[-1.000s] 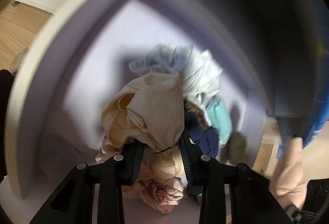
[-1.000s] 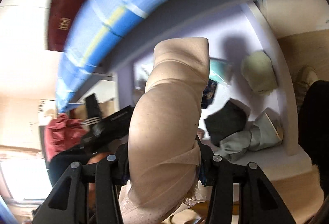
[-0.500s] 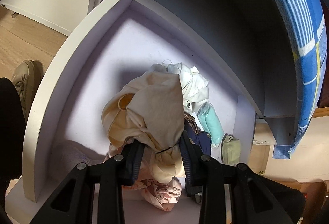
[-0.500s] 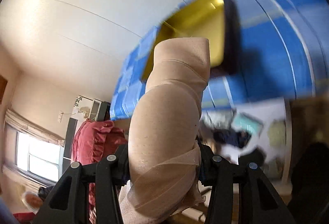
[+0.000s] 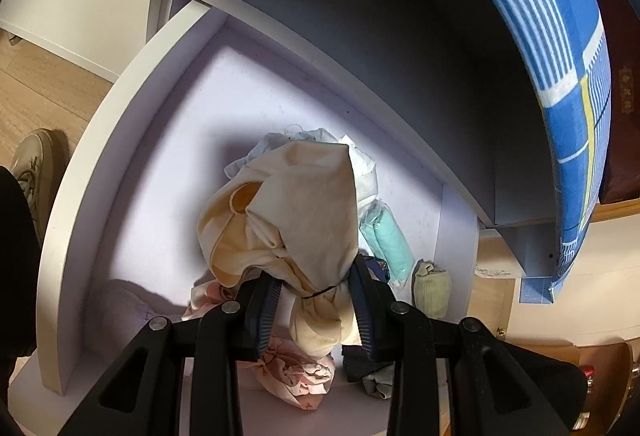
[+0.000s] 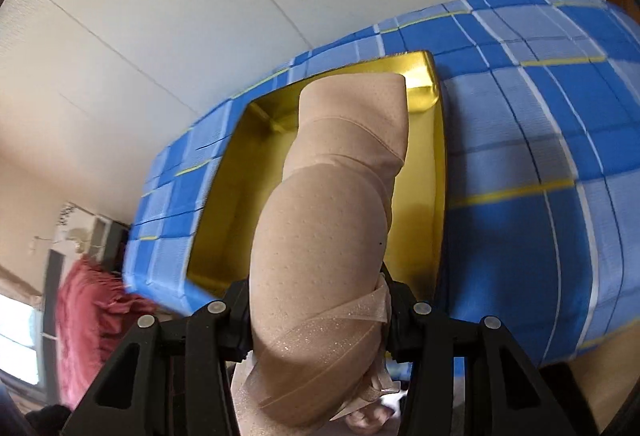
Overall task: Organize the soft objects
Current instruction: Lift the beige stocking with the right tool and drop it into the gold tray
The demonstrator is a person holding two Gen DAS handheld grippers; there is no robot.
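Observation:
My left gripper (image 5: 316, 302) is shut on a cream cloth bundle (image 5: 296, 211) tied with a thin black band, held above the lilac shelf compartment (image 5: 176, 139). Below it lie a white cloth (image 5: 362, 171), a mint roll (image 5: 388, 240), a pale green roll (image 5: 432, 292), a navy piece (image 5: 378, 268) and a pink bundle (image 5: 296, 376). My right gripper (image 6: 320, 316) is shut on a rolled beige garment (image 6: 332, 236), held in front of an open gold tray (image 6: 224, 220) that sits on a blue checked cloth (image 6: 540, 163).
The shelf's white side wall (image 5: 80, 171) stands at left, with a shoe (image 5: 34, 163) on the wooden floor beyond. A dark shelf board (image 5: 380, 35) hangs overhead. The blue checked cloth also shows in the left wrist view (image 5: 572, 67). A red cloth (image 6: 88, 316) lies at lower left.
The right gripper swung up from the shelf to face the gold tray on the blue cloth, still holding the beige roll. The left gripper drew back a little with the cream bundle.

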